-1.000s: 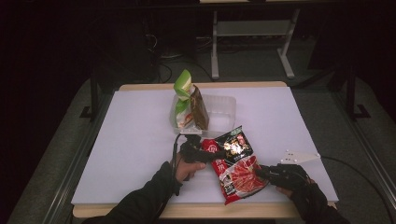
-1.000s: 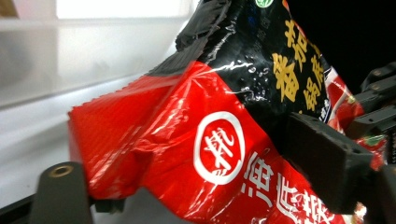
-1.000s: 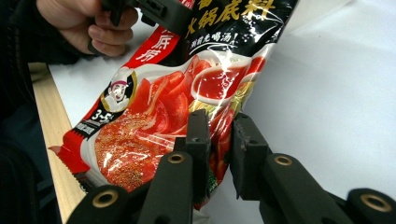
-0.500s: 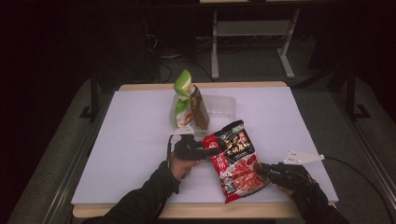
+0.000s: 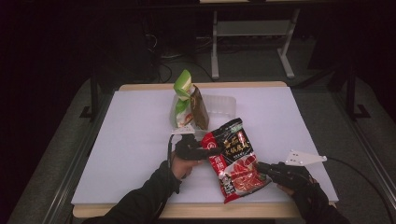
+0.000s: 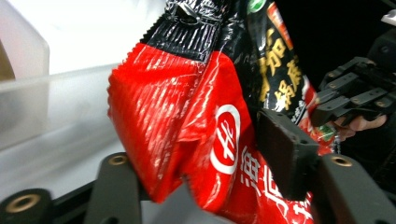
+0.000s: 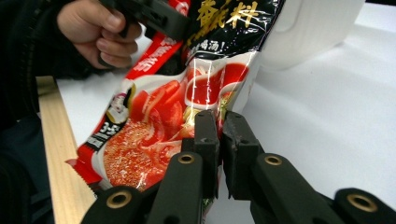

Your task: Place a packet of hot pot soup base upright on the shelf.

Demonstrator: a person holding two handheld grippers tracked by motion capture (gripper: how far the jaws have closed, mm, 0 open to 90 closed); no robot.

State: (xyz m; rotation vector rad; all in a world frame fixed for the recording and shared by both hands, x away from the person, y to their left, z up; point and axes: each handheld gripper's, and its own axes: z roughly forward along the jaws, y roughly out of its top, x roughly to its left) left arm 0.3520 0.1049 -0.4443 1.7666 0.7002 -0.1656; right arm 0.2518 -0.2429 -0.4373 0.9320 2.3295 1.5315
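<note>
On white table (image 5: 140, 140) — red pouch (image 5: 233, 158); dark room behind.

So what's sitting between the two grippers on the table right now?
In the high view, the red and black food pouch spans the gap: the left gripper clamps its left edge, the right gripper its right edge.
</note>
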